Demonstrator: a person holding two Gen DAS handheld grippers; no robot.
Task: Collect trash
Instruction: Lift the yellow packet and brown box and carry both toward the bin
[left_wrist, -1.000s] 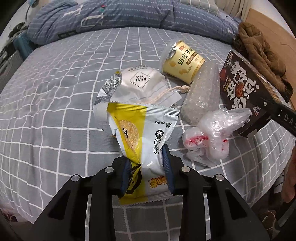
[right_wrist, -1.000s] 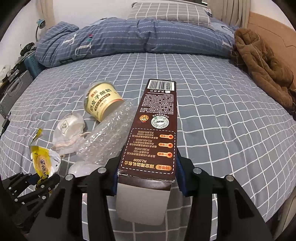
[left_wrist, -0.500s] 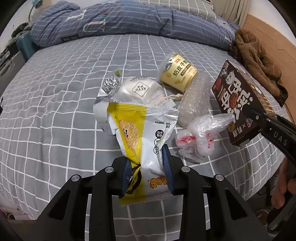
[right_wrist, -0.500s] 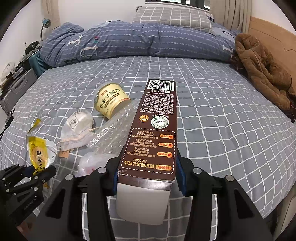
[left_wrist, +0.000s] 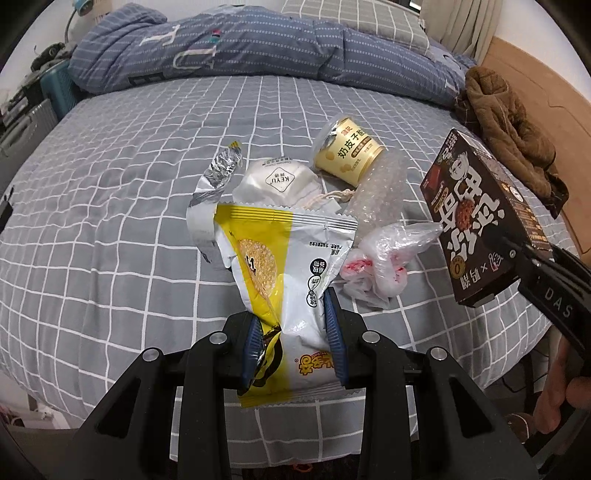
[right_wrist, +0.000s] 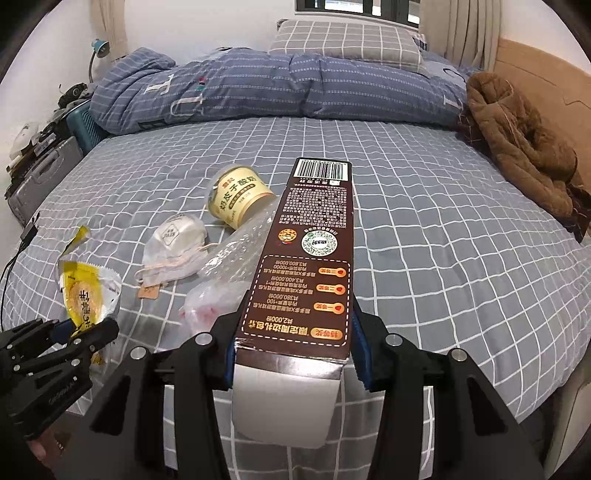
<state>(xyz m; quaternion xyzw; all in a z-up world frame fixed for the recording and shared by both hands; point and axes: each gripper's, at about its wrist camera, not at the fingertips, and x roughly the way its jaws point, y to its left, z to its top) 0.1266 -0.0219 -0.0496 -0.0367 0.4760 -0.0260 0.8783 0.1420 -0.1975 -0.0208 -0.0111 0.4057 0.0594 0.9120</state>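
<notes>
My left gripper (left_wrist: 294, 332) is shut on a yellow and white snack wrapper (left_wrist: 284, 258), held above the bed; the same wrapper (right_wrist: 88, 291) and left gripper (right_wrist: 83, 330) show at the lower left of the right wrist view. My right gripper (right_wrist: 293, 345) is shut on a long dark brown carton (right_wrist: 310, 258), also seen as the carton (left_wrist: 480, 221) at the right of the left wrist view. Lying on the grey checked bed sheet (left_wrist: 110, 184) are a yellow yoghurt cup (left_wrist: 347, 151), a white mask pouch (left_wrist: 280, 181), a bubble-wrap roll (left_wrist: 380, 192) and a crumpled clear plastic bag (left_wrist: 384, 258).
A blue striped duvet (right_wrist: 258, 88) and a checked pillow (right_wrist: 343, 44) lie at the head of the bed. A brown fleece garment (right_wrist: 524, 158) is on the right by the wooden headboard (right_wrist: 546, 85). Cases and clutter (right_wrist: 40, 170) stand left of the bed.
Both grippers have lifted and drawn back from the bed with their loads, so the trash on the sheet looks smaller and farther away. Both grips are unchanged.
</notes>
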